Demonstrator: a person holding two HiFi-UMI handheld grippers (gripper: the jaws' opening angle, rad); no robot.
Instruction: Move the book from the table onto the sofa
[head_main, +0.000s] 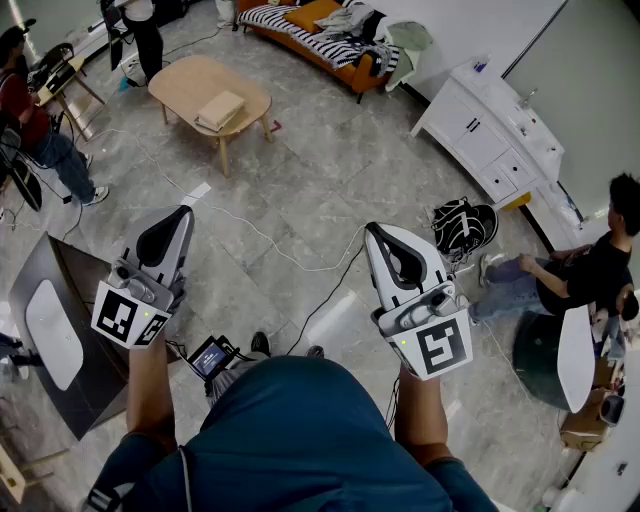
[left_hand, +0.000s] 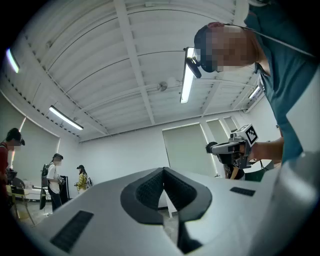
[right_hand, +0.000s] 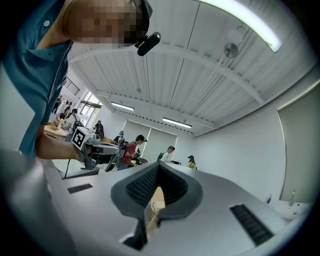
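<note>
Teal shirt of the wearer filled the near edge of the head view, both forearms out in front. Left tool had its jaws fully together with nothing held; the left gripper view showed the same, pads meeting and only the room beyond. Right tool was likewise clamped on nothing, pads touching in its own view. Both were held out about level over bare floor, side by side but apart.

Book lay on the table, toward its near right end, far and left of both tools, well apart from them. Sofa stood farther off, to the right of the table, with a striped throw and loose clothes on its seat.

Step, as judged: approach, grasp not begun. Next move called for walking up to the table, opening one or both tools, then closing on the book's edge. Cable crossed the floor on the way, a likely trip point.

Counts:
- tools: two
- book: one
- table: one
- sofa: one
- white cabinet: one, far right
- dark bag on floor: one
- bystanders: three in the head view, one seated right, one seated far left, one standing far
</note>
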